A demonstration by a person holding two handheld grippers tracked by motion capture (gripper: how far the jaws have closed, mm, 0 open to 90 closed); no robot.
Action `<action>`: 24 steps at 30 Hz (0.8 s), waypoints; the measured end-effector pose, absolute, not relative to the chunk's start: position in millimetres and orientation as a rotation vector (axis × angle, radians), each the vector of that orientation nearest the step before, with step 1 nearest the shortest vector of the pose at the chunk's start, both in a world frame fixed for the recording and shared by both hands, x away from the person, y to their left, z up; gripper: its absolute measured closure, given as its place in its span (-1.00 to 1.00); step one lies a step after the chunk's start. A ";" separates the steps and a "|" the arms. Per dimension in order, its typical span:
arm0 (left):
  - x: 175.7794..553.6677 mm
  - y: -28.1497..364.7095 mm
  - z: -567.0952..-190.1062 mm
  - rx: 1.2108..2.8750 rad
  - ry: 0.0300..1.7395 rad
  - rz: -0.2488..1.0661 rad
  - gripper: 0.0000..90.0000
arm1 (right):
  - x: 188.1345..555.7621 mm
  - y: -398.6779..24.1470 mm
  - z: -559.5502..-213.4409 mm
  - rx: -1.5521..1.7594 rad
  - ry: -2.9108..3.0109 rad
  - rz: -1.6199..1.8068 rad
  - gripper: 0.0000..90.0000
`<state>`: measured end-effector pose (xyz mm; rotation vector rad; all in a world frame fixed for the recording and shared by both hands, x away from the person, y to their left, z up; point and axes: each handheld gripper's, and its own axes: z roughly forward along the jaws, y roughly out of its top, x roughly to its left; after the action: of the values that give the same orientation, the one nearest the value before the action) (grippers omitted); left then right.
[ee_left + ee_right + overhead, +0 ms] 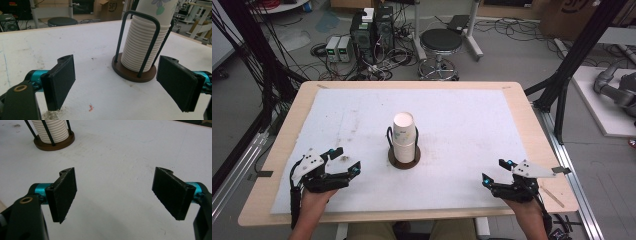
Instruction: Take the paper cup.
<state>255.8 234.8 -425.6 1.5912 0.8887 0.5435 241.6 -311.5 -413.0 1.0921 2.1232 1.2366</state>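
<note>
Mid-table, cup stack [404,137] stands upright w/ mouths down; both grippers [346,161] [495,171] wide open, empty.

— What do you see along your left gripper [116,82]?

— Your two black jaws stand wide apart over the white table cover [75,42], with nothing between them.

— And ahead of you?

— A stack of paper cups [145,47] sits upright on a round brown base [132,73], inside dark wire hoops [140,17]. It stands near your right-hand jaw, apart from it. A small orange scrap [91,107] lies between the jaws.
</note>
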 end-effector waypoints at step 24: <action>273.2 221.5 -404.7 1.610 0.857 0.497 -0.66 | 243.5 -312.5 -410.8 1.106 2.126 1.259 -0.55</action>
<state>273.2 221.5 -404.7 1.6096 0.8570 0.4966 243.5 -312.5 -410.8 1.1056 2.1260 1.2593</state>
